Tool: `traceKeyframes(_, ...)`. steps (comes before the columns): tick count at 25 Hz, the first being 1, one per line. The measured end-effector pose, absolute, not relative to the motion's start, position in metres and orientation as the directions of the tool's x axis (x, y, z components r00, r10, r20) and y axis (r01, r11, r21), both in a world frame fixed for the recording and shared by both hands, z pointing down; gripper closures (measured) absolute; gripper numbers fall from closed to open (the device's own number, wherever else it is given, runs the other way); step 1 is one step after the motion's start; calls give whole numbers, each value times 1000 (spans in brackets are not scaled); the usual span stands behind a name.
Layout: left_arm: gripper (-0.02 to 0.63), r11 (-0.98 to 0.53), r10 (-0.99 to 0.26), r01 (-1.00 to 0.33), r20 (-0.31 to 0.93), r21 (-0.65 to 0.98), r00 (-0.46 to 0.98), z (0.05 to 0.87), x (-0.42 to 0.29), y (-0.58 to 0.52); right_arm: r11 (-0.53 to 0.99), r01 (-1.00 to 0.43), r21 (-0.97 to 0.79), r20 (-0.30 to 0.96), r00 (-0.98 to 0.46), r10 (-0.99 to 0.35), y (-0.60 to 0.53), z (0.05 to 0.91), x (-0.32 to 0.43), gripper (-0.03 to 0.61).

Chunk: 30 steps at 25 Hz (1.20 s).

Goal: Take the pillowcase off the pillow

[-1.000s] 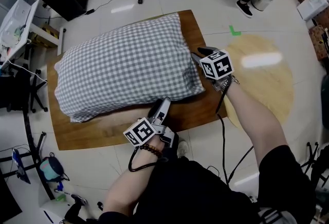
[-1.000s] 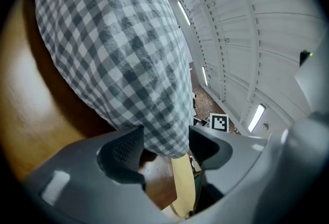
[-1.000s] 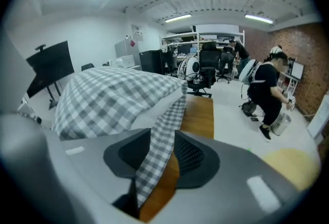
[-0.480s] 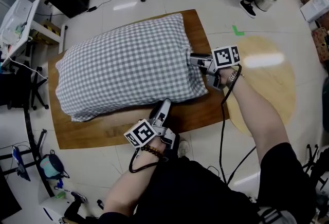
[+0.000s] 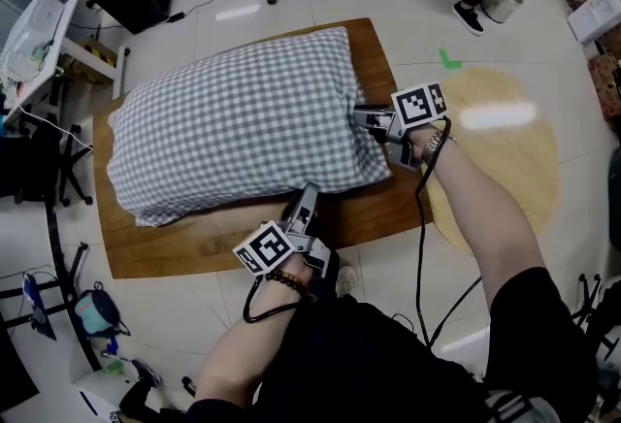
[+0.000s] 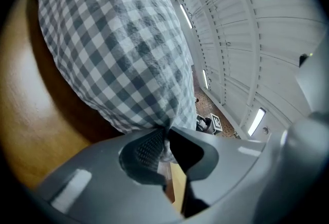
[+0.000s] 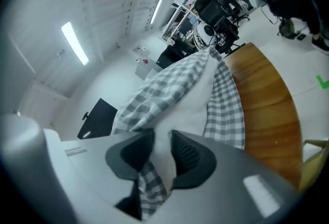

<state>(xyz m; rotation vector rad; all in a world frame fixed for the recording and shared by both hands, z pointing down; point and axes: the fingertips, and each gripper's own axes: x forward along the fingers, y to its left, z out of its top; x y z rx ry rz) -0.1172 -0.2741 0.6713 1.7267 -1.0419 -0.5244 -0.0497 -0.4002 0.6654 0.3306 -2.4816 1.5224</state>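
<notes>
Left gripper view — just-closed tongs, pinching pillowcase

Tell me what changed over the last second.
The left gripper has just closed on the pillowcase edge. The right gripper rolled, moved to the open end, and has been closing on the white pillow inside. The pillowcase and wooden board stayed put.

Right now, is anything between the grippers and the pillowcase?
Nothing visible. The left gripper, jaws just closed, pinches the pillowcase at its near edge. The right gripper, jaws just closing, grips the white pillow at the pillowcase's open end.
</notes>
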Motion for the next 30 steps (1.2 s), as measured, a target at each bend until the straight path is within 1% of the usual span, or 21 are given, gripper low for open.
traceKeyframes(1,581,-120,-837,-399,124,909,533,671,-118,-273,456,-313,-834,307,-948,-88,-400,665,-50,503)
traceKeyframes(2,585,-122,-838,-399,122,909,533,670,-118,-271,470,-329,-819,322,-942,-99,-400,665,-49,541)
traceKeyframes(3,593,-124,-839,-401,120,908,531,669,-119,-269,483,-346,-804,336,-935,-111,-401,664,-48,559)
traceKeyframes(4,596,-126,-841,-402,117,907,528,668,-120,-267,496,-364,-788,349,-928,-126,-402,663,-46,563)
traceKeyframes(9,600,-143,-855,-405,94,903,511,655,-128,-256,549,-446,-707,394,-893,-219,-406,648,-35,568)
traceKeyframes(15,608,-147,-882,-408,67,901,467,650,-138,-238,599,-510,-617,421,-858,-296,-398,635,-22,569)
traceKeyframes(27,611,-115,-937,-447,53,887,345,641,-186,-211,626,-590,-510,465,-802,-376,-388,620,-5,571)
traceKeyframes(28,611,-102,-942,-447,59,889,332,641,-189,-209,626,-596,-503,468,-797,-382,-388,619,-3,571)
traceKeyframes(30,611,-21,-950,-432,117,902,290,646,-198,-200,624,-608,-491,475,-787,-394,-389,618,3,571)
